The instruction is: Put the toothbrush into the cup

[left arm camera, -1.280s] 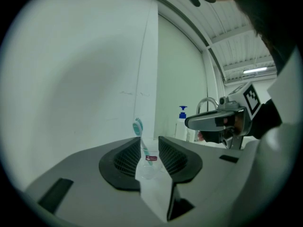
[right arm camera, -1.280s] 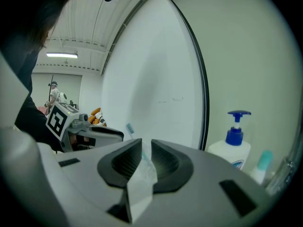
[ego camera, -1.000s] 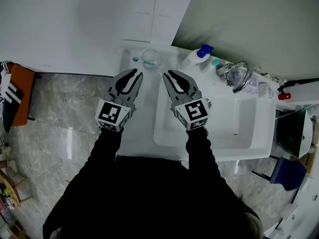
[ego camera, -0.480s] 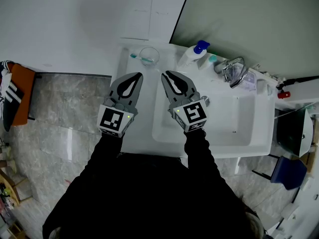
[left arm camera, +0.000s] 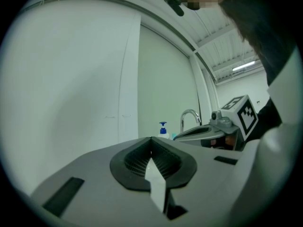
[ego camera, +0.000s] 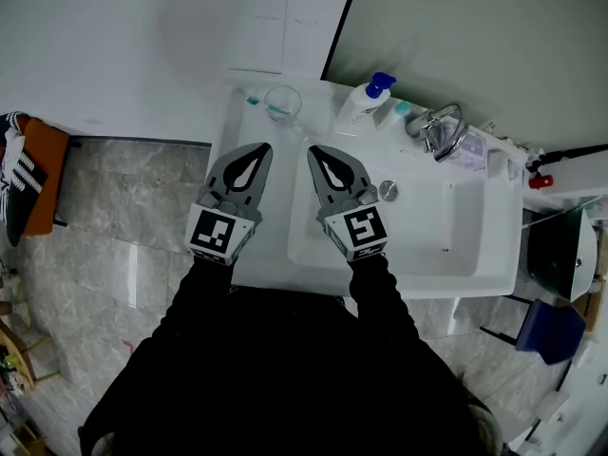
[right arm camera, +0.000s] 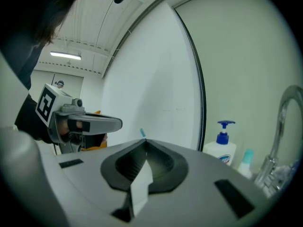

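Head view first: left gripper and right gripper side by side over the white sink unit. Both empty, jaws just done closing and now pressed together on nothing. Clear cup up at 12 o'clock from the left tips, well apart from them. Toothbrush apparently already leaning in that cup, teal end poking past the rim toward 9 o'clock. Too small to swear to, though. Soap bottle at 3 o'clock of the cup, tap further along the same way.

Left gripper view: pads shut tight, nothing between, mostly bare wall ahead, bottle and tap off around 2 o'clock. No cup in sight.

Right gripper view: same story, pads together and bare. Teal sliver peeking just over the tips at 12 o'clock, probably that toothbrush.

Worries from here: could easily tip or skid that light glass cup by going back in with closed jaws, parked as it is near the sink unit's back corner. Could also lever the whole lot over with any nudge on the leaning handle — top-heavy by the look of things.
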Demonstrator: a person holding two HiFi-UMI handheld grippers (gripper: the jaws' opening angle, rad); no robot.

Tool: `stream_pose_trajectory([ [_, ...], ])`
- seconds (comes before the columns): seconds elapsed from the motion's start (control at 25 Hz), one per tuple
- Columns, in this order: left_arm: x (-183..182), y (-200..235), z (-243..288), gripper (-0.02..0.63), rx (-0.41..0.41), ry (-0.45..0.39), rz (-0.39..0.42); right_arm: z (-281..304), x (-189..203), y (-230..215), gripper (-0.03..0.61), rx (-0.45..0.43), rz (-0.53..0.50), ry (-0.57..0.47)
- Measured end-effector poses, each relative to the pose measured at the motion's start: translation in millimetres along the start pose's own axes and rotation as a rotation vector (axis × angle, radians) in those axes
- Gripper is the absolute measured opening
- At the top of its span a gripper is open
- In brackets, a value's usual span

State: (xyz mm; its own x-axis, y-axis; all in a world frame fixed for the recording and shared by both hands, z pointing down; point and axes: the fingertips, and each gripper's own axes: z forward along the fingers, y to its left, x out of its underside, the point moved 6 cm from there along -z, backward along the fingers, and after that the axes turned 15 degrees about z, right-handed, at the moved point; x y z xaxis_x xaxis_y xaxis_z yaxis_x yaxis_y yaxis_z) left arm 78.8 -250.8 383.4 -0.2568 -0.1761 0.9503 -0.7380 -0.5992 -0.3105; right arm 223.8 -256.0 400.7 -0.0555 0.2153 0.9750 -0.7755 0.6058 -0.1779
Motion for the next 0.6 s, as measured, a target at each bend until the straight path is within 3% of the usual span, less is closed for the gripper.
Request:
stream_pose_trajectory([
  [0.6, -6, -9, -17, 0.009, -0.055, 0.001, 0.029, -20, -16, 13, 0.003, -0.029, 0.072, -0.073],
])
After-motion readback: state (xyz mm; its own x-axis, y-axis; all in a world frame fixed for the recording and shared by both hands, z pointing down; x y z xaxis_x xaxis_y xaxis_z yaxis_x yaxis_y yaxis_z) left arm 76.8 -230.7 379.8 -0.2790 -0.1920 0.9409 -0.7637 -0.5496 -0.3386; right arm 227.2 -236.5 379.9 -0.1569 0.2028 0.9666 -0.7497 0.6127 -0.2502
